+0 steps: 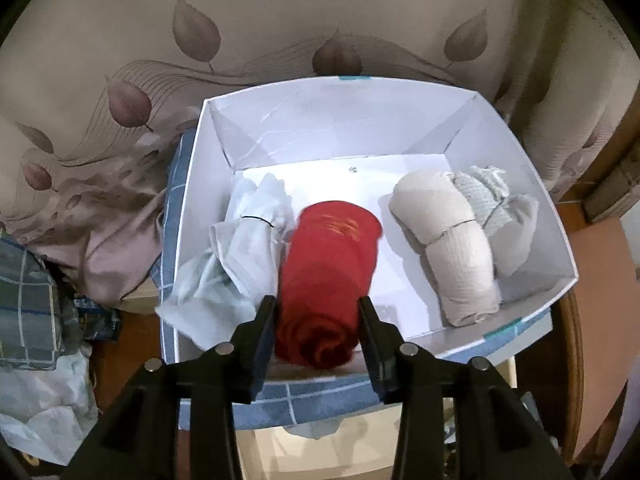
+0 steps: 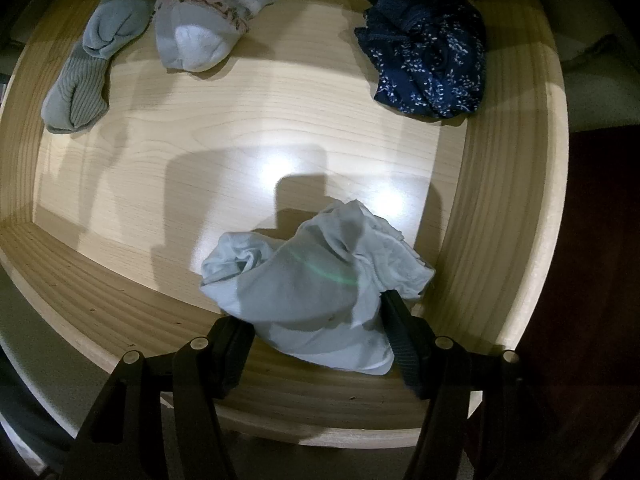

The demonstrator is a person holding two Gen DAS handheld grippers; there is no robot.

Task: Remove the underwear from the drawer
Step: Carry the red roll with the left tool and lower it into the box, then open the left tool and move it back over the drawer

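Note:
In the left wrist view a rolled red garment (image 1: 328,276) lies in a white cardboard box (image 1: 336,120), blurred. My left gripper (image 1: 317,320) straddles its near end with the jaws open and the roll between them. The right wrist view looks straight down into a light wooden drawer (image 2: 516,208). My right gripper (image 2: 316,314) is shut on crumpled pale blue underwear (image 2: 312,284) near the drawer's front wall, and both fingers touch the cloth. Dark blue patterned underwear (image 2: 428,52) lies at the drawer's far right.
The box also holds a pale blue bundle (image 1: 244,256) on the left, a beige roll (image 1: 452,244) and a light knit bundle (image 1: 496,208) on the right. Leaf-print fabric (image 1: 280,32) hangs behind the box. Grey socks (image 2: 86,68) and a white-toed pair (image 2: 204,28) lie in the drawer's far left.

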